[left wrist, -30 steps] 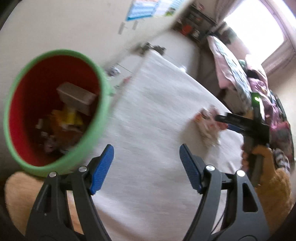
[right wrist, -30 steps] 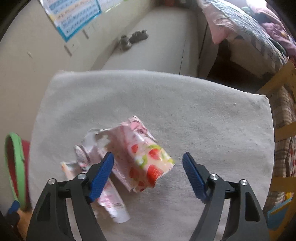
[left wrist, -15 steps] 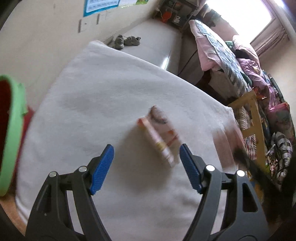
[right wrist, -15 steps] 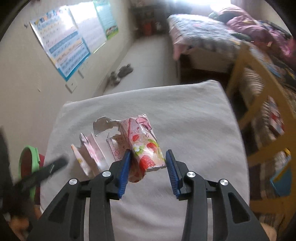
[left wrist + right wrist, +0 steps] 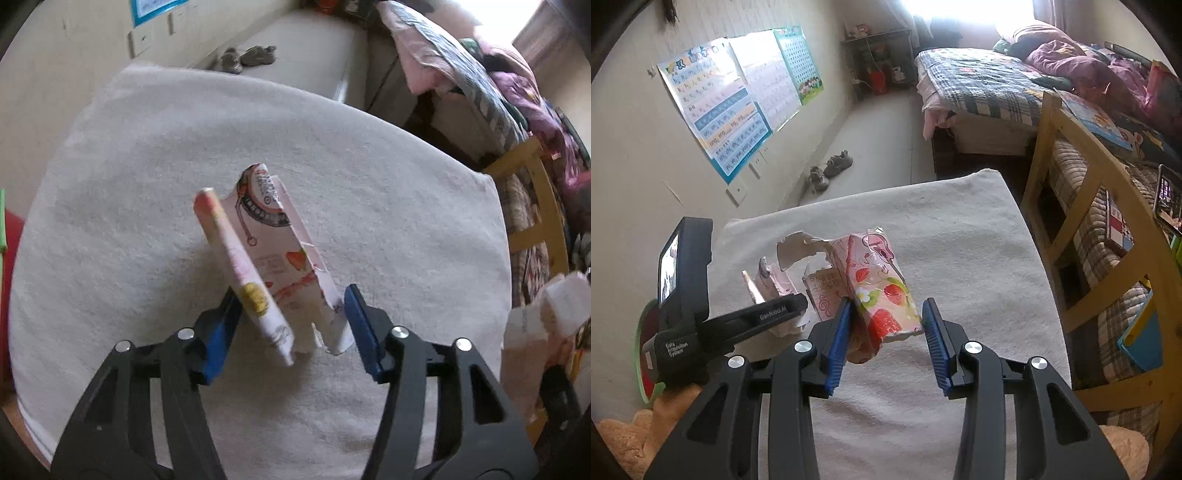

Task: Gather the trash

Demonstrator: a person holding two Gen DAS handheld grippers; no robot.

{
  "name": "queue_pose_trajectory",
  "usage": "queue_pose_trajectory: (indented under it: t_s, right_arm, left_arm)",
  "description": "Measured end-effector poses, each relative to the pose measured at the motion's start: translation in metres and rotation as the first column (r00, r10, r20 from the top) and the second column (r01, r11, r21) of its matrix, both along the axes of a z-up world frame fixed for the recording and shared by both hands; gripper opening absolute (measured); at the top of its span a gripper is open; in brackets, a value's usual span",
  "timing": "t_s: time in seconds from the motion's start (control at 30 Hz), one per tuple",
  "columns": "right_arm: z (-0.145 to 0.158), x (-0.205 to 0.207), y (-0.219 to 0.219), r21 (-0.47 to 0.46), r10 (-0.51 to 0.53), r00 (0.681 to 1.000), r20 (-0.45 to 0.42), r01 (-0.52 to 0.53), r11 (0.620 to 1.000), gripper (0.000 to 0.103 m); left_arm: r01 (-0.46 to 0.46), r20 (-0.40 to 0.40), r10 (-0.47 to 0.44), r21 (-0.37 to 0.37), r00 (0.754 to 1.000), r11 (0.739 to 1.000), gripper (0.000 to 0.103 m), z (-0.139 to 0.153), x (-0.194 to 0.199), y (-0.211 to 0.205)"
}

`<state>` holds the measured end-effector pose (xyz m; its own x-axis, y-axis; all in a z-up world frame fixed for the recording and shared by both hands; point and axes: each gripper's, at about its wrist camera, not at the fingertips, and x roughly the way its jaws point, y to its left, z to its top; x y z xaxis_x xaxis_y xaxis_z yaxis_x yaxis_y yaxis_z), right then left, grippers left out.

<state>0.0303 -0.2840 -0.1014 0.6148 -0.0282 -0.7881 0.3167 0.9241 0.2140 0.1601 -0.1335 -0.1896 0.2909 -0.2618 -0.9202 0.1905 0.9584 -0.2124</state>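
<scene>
A torn, flattened pink carton [image 5: 273, 251] stands on the white towel-covered table [image 5: 129, 166]. My left gripper [image 5: 291, 295] is closing on it, and both blue pads touch its sides. The right wrist view shows that carton [image 5: 768, 280] behind the left gripper's black body [image 5: 753, 317]. My right gripper [image 5: 888, 304] is shut on a strawberry-print pink carton [image 5: 882, 295], held a little above the towel. That carton shows as a blur [image 5: 554, 306] at the right edge of the left wrist view. The green bin with a red inside [image 5: 642, 350] sits low beside the table's left edge.
A yellow wooden chair [image 5: 1071, 221] stands close to the table's right side, with a bed [image 5: 979, 85] behind it. A pair of shoes [image 5: 831, 170] lies on the floor past the far edge. Posters [image 5: 727, 110] hang on the left wall. A fuzzy orange sleeve [image 5: 628, 435] is at bottom left.
My left gripper swung from over the bin to the torn carton and narrowed around it. My right gripper closed on the strawberry carton and raised it off the towel.
</scene>
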Motion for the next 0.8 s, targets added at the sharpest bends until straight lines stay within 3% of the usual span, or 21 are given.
queue_pose_trajectory:
  t_s: [0.03,0.17,0.3,0.53,0.8]
  right_arm:
    - [0.001,0.0,0.001,0.001,0.0,1.0,0.003,0.0,1.0,0.038]
    - [0.007,-0.002,0.006,-0.008,0.004,1.0,0.019,-0.004,1.0,0.038]
    - [0.018,-0.004,0.017,-0.033,0.018,0.999,0.037,-0.017,0.999,0.038]
    - [0.035,-0.005,0.052,-0.09,0.083,0.996,0.045,-0.079,0.993,0.038]
    - [0.062,-0.012,0.098,-0.159,0.171,0.982,0.083,-0.156,0.975,0.038]
  left_arm:
    - [0.012,0.01,-0.012,-0.001,1.0,1.0,0.04,0.002,-0.001,0.001]
    - [0.036,0.033,-0.036,-0.015,0.999,0.999,0.04,0.015,-0.011,0.013]
    - [0.057,0.11,-0.056,-0.004,0.992,0.998,0.04,0.038,-0.031,0.031]
    - [0.066,0.269,-0.064,0.003,0.961,0.998,0.04,0.09,-0.078,0.074]
    - [0.042,0.368,-0.042,0.009,0.929,0.999,0.04,0.122,-0.105,0.106]
